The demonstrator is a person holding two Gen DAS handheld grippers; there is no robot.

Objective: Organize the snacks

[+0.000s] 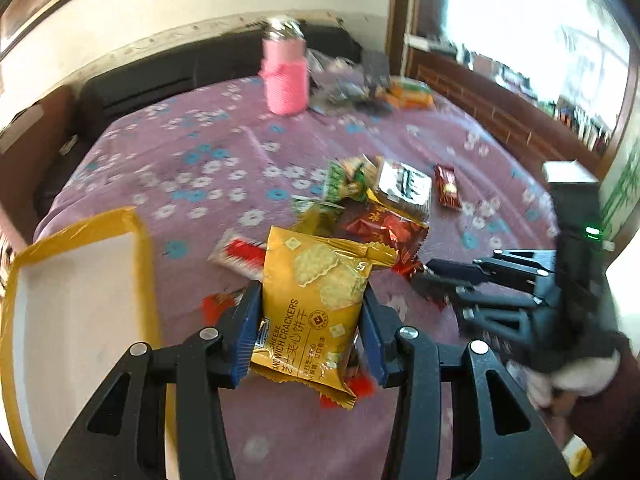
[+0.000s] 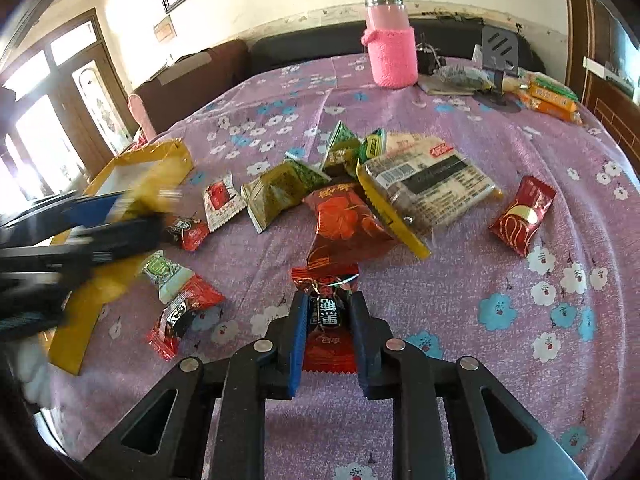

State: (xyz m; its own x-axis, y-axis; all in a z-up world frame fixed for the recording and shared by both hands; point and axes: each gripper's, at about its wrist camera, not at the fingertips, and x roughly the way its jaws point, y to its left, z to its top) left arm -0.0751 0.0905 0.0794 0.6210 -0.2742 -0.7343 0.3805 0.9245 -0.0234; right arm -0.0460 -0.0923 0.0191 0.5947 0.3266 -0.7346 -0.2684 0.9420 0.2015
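Left gripper (image 1: 310, 322) clamps yellow cracker pack (image 1: 316, 300) above tabletop (image 1: 168, 160); yellow box (image 1: 80, 300) at its 9 o'clock. Right gripper (image 2: 329, 324) pinches red candy wrapper (image 2: 329, 320); snack pile (image 2: 360, 184) crowds 12 o'clock, pink bottle (image 2: 388, 46) behind.

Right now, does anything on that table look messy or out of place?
Yes: snack packets lie jumbled mid-table, some overlapping, outside the yellow box. One small red packet lies apart to the right. Nothing looks spilled or torn.
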